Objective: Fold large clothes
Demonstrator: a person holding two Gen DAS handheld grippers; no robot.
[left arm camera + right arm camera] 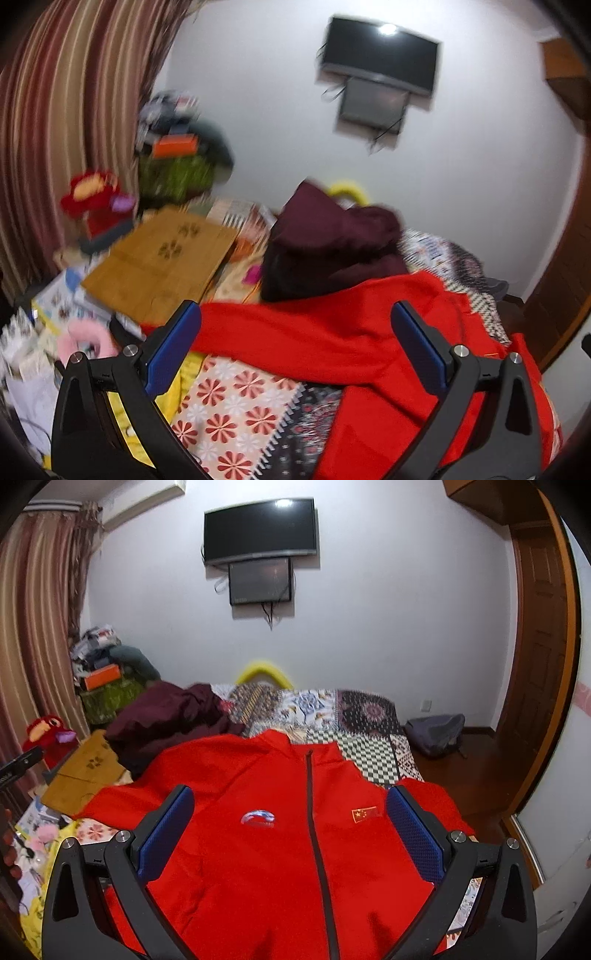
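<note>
The right tool [290,827] is spread wide with nothing between its blue pads, hovering over the chest of a red zip-up jacket [236,856] spread front-up on the bed [369,716]. The left tool [295,339] is equally wide and empty, looking across the jacket's left sleeve [295,332], which stretches left over the patterned bedspread [236,406].

The jacket lies directly below and ahead of the right tool, collar toward the far end of the bed, hem toward the near edge. Its long axis follows the dark zipper [314,834], running near to far almost dead centre between that tool's pads. The sleeves reach out sideways, so the left tool is nearer the left sleeve and the right tool nearer the right one; a first fold probably starts by bringing a sleeve in across the zipper line.

On the chest, left of the zipper, sits a blue-and-white oval logo [257,819] with lettering too small to read. Right of the zipper is a small Chinese flag patch [365,814]. A crumpled maroon garment [170,720] lies at the jacket's far left shoulder, apparently touching it.
</note>
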